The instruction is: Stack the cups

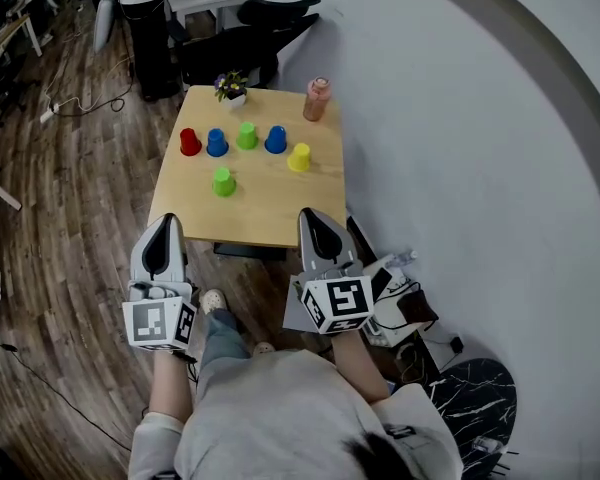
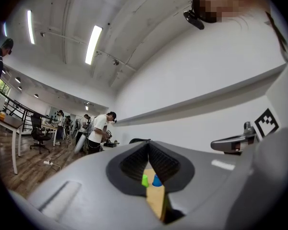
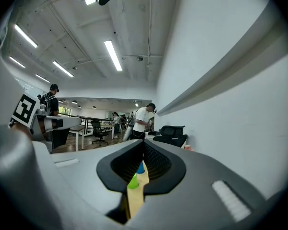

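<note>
**Q:** Where are the cups?

**A:** Six cups stand upside down on a wooden table (image 1: 255,218), none stacked. In the head view, four form a loose row at the far side: a red cup (image 1: 189,142), a blue cup (image 1: 216,143) just beside it, a far green cup (image 1: 246,136), then a second blue cup (image 1: 275,140). A yellow cup (image 1: 299,157) sits a little nearer, to the right of that row. A near green cup (image 1: 223,181) stands alone, closer to the person.

**Q:** What else is on the table?

**A:** A small potted plant (image 1: 231,87) sits at the far edge, and a pink bottle (image 1: 317,99) at the far right corner.

**Q:** And the tongs?

**A:** Both are held off the near edge of the table, well apart from every cup. The left gripper (image 1: 164,226) hangs over the wood floor (image 1: 70,208) by the near left corner. The right gripper (image 1: 313,214) is at the near right corner. Each points toward the table. In each gripper view the jaws are pressed together with nothing pinched. Through the slit below the tips, only a strip of table with one green and one blue cup shows far off.

**Q:** What surrounds the table?

**A:** A pale curved wall (image 1: 460,118) is on the right, a black chair (image 1: 270,13) stands beyond the table, and a person (image 1: 145,28) stands in the background.
</note>
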`<state>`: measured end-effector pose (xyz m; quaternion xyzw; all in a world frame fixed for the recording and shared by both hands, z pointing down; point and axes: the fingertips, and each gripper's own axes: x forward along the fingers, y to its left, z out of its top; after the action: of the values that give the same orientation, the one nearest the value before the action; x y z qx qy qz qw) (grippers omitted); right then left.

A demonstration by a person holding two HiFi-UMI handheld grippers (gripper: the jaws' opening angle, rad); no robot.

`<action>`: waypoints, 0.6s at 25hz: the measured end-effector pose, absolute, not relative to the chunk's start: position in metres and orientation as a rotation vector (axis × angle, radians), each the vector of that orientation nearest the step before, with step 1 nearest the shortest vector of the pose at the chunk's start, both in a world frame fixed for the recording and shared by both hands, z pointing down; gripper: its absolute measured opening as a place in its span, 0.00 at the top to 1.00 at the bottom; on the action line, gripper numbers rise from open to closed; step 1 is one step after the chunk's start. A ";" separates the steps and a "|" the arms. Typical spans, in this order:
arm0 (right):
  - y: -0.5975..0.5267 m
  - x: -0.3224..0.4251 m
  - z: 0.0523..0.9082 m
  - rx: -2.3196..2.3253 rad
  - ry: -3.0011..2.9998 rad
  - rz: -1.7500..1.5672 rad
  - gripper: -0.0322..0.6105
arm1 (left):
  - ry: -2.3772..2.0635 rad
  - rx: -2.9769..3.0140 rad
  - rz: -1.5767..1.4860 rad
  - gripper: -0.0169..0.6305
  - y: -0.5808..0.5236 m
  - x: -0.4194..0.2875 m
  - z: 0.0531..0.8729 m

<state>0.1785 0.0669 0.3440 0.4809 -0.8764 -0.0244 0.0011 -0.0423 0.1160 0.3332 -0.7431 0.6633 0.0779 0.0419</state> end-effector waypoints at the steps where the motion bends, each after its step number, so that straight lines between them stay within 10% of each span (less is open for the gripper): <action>1: 0.058 0.175 0.343 1.521 -2.747 -0.081 0.95 | 2.018 -2.283 0.241 0.88 0.105 -0.045 0.332; 15: -0.048 0.111 0.321 1.694 -2.686 -0.114 0.95 | 1.866 -2.389 0.240 0.88 -0.024 -0.111 0.316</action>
<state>0.1111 -0.0484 0.3213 0.5331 -0.8451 -0.0358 -0.0180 -0.1106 -0.0244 0.3163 -0.7846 0.6128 0.0790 0.0504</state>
